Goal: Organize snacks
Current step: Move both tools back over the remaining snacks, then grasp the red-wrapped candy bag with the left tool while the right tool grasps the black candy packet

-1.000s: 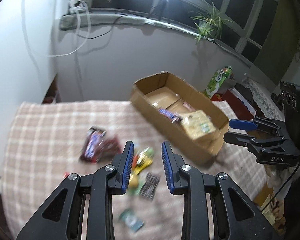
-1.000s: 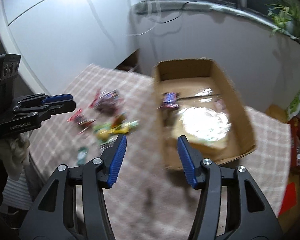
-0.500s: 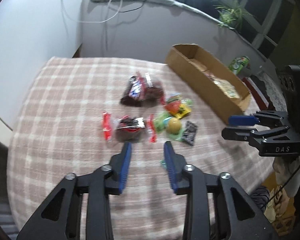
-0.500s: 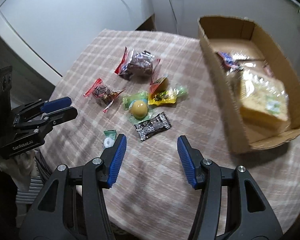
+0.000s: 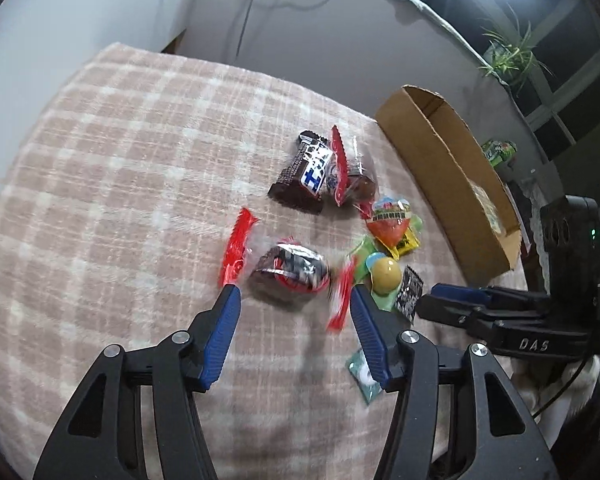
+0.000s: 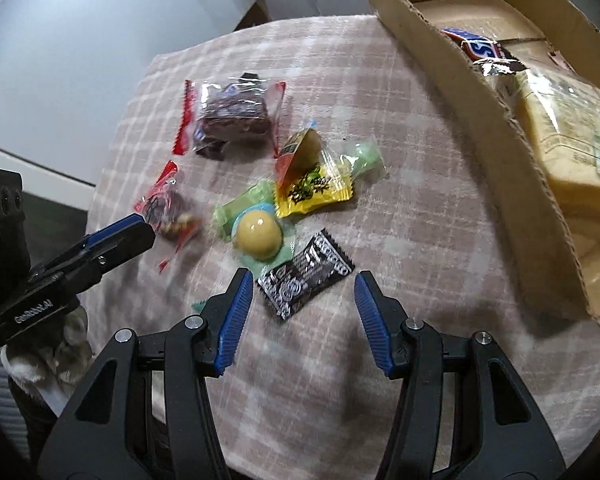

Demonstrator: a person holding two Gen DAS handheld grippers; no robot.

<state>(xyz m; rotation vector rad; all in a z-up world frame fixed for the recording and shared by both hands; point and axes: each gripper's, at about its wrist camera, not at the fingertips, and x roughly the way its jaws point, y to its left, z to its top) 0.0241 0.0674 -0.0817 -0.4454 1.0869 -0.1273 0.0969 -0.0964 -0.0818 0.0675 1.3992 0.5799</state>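
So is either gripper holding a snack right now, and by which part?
Nothing is held. The left gripper is open above the red-ended dark snack; the right gripper is open over the black packet.

Left gripper point(image 5: 292, 300) wider (nearer snacks)

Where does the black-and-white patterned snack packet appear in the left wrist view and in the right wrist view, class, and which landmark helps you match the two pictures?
Left wrist view: the black-and-white packet lies right of centre, beside the right finger of the left tool.
Right wrist view: low centre, between the open fingers of the right tool.
Shared landmark: the yellow ball candy next to the packet.
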